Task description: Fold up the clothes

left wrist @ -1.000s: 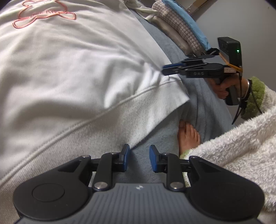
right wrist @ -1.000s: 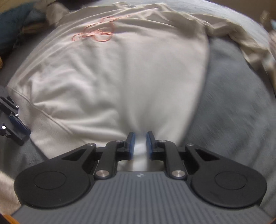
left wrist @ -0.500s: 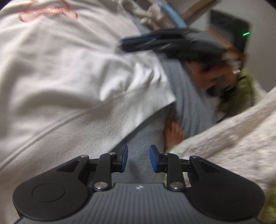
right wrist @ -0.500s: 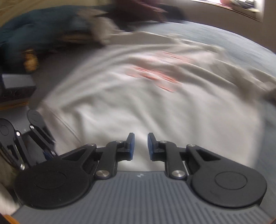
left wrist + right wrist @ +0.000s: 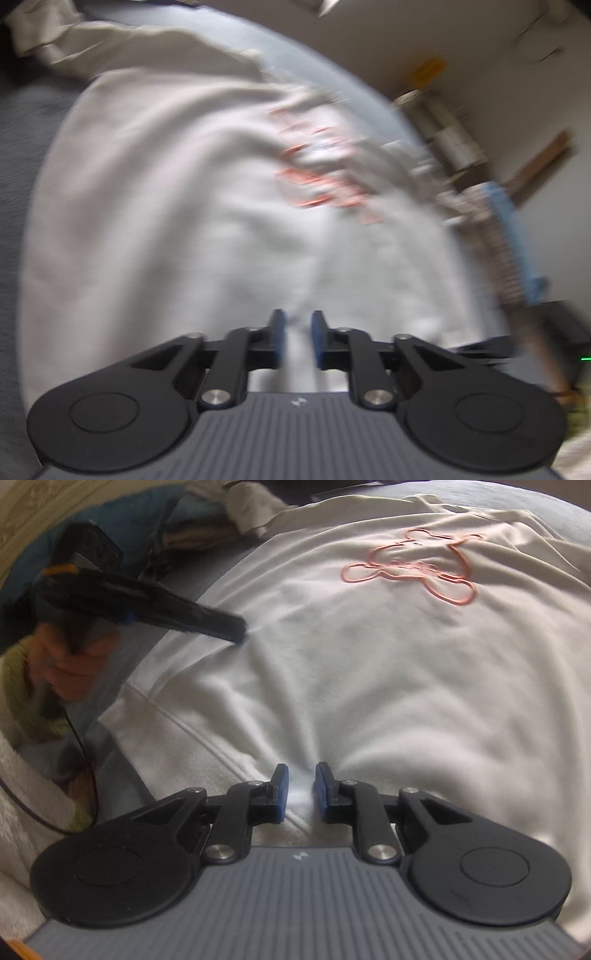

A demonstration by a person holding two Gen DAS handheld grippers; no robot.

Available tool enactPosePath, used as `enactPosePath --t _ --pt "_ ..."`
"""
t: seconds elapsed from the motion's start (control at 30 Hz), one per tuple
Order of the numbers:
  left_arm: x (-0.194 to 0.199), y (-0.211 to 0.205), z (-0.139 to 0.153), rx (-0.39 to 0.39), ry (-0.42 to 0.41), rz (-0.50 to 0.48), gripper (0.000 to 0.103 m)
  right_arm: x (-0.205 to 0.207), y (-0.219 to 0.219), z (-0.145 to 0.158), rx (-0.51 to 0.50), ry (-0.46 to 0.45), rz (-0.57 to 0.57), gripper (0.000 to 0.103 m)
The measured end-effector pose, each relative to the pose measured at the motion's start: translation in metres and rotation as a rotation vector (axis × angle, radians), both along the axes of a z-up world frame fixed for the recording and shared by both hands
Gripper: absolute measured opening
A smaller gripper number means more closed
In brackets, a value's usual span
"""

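Observation:
A white sweatshirt (image 5: pixel 369 664) with a pink bear outline (image 5: pixel 417 568) lies spread on a grey bed cover (image 5: pixel 207 568). My right gripper (image 5: pixel 301 779) is shut on a pinch of its cloth just above the hem seam, and creases fan out from the pads. In the right wrist view my left gripper (image 5: pixel 242 629) reaches in from the left, tips on the shirt's left side. Its jaws are closing with white cloth between the blue pads (image 5: pixel 279 332). The left wrist view is blurred, with my left gripper (image 5: pixel 297 328) low over the sweatshirt (image 5: pixel 166 221).
A stack of folded clothes (image 5: pixel 509 236) sits at the bed's right edge by the wall. A heap of dark blue and beige clothes (image 5: pixel 147 520) lies at the far left. The person's hand (image 5: pixel 74 672) and fluffy robe sleeve (image 5: pixel 22 775) are at the left.
My left gripper swung from the hem corner onto the shirt body, and its jaws narrowed onto cloth. The right gripper moved along the hem and still pinches cloth.

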State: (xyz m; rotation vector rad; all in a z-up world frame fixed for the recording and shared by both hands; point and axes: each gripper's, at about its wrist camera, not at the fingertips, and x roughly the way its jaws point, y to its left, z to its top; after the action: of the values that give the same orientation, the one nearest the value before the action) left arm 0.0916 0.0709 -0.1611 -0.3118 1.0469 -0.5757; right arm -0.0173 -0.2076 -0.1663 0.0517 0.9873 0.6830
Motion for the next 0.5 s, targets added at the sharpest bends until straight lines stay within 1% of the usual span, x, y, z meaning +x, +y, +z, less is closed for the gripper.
enactPosePath --t 0.1,0.2,0.3,0.33,0.37,0.43,0.47,0.5 --pt "0.003 0.027 -0.001 0.043 -0.039 0.092 0.003 -0.003 0.002 0.0 -0.008 -0.011 -0.009 0.015" --pt "0.005 0.057 0.007 0.144 -0.11 0.196 0.003 -0.003 0.0 0.0 -0.003 -0.01 -0.021 0.015" --pt "0.013 0.068 0.016 0.21 -0.141 0.243 0.004 -0.003 -0.002 0.0 0.007 -0.007 -0.029 0.015" --pt "0.014 0.067 0.021 0.242 -0.159 0.25 0.008 -0.003 -0.003 0.0 0.008 -0.008 -0.03 0.015" --pt "0.014 0.061 0.027 0.253 -0.18 0.236 0.012 -0.003 -0.003 0.0 0.009 -0.008 -0.031 0.015" --pt "0.015 0.046 0.039 0.213 -0.209 0.176 0.013 -0.002 -0.002 0.0 0.007 -0.008 -0.035 0.015" --pt "0.017 0.036 0.042 0.209 -0.222 0.145 0.015 -0.002 -0.002 0.0 0.004 -0.009 -0.038 0.015" --pt "0.021 0.022 0.042 0.223 -0.233 0.111 0.016 -0.003 -0.001 0.0 0.002 -0.01 -0.04 0.015"
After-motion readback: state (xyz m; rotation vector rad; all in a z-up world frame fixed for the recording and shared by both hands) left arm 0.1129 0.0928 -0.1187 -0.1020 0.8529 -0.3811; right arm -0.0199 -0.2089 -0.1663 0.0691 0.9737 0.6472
